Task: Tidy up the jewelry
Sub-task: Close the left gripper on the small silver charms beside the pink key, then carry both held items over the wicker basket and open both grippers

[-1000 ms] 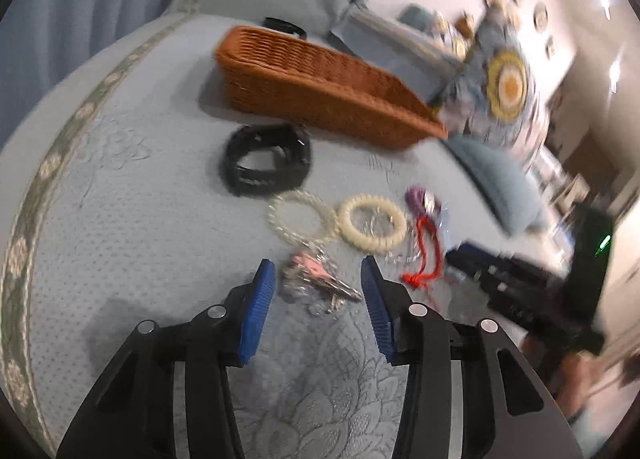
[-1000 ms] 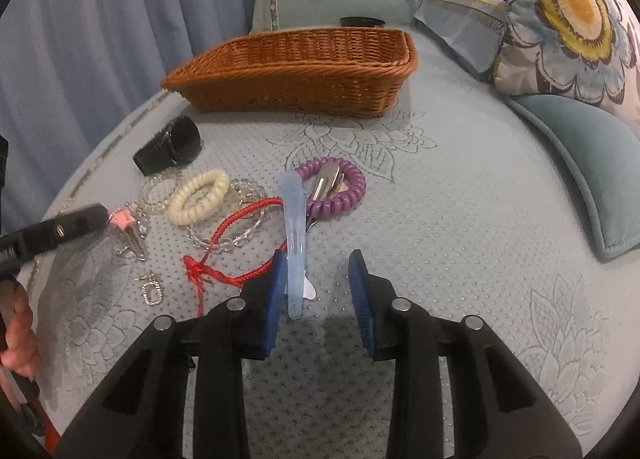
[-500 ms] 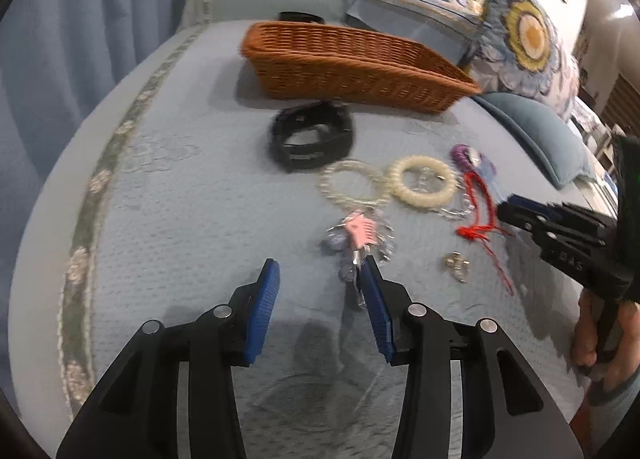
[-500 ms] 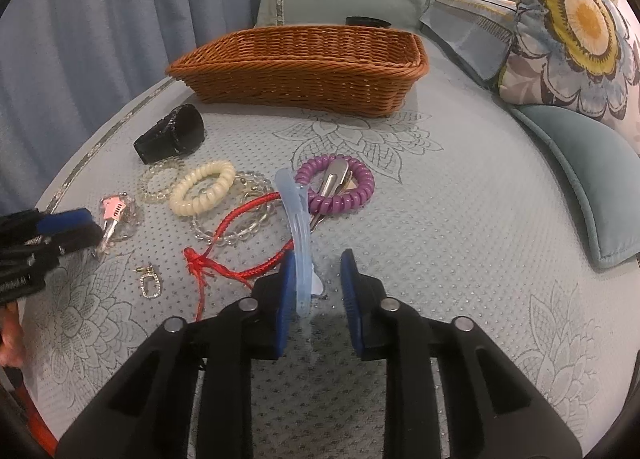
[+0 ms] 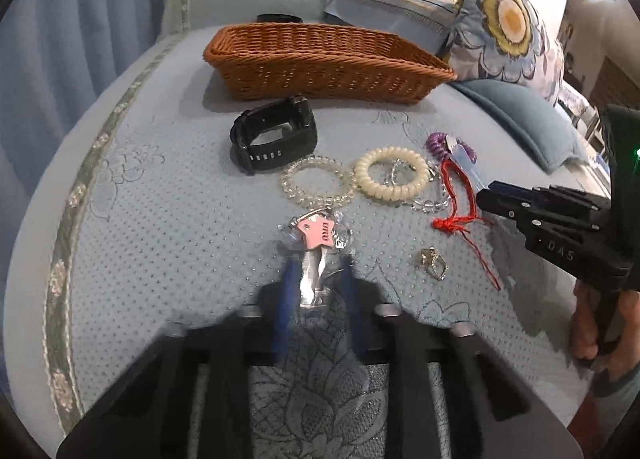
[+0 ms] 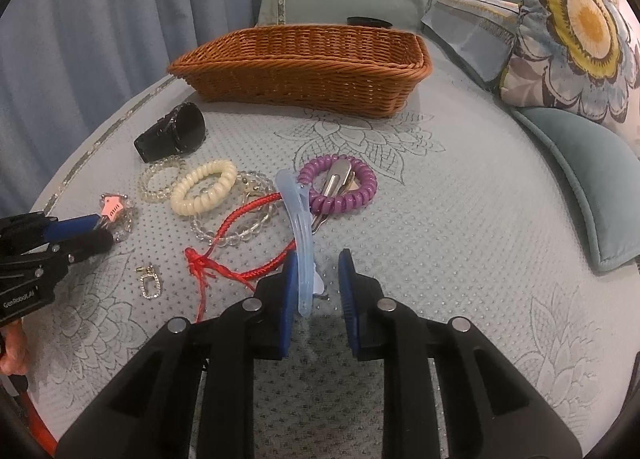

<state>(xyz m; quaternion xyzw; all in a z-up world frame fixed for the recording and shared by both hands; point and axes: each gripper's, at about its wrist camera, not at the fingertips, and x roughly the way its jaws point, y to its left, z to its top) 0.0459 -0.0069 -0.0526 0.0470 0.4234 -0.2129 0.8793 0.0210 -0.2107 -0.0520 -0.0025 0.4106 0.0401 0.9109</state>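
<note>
- On the quilted bedspread (image 6: 460,219), jewelry lies scattered below the wicker basket (image 6: 304,71), which sits at twelve o'clock, probably the place everything goes.
- Left gripper (image 5: 318,279): its jaws have just been closing and now pinch the pink-tagged clip (image 5: 316,235), low at six o'clock, likely for lifting.
- Right gripper (image 6: 318,283): jaws narrow, pale blue hair clip (image 6: 298,227) between them, leaning on one pad; whether it is gripped I cannot tell.
</note>
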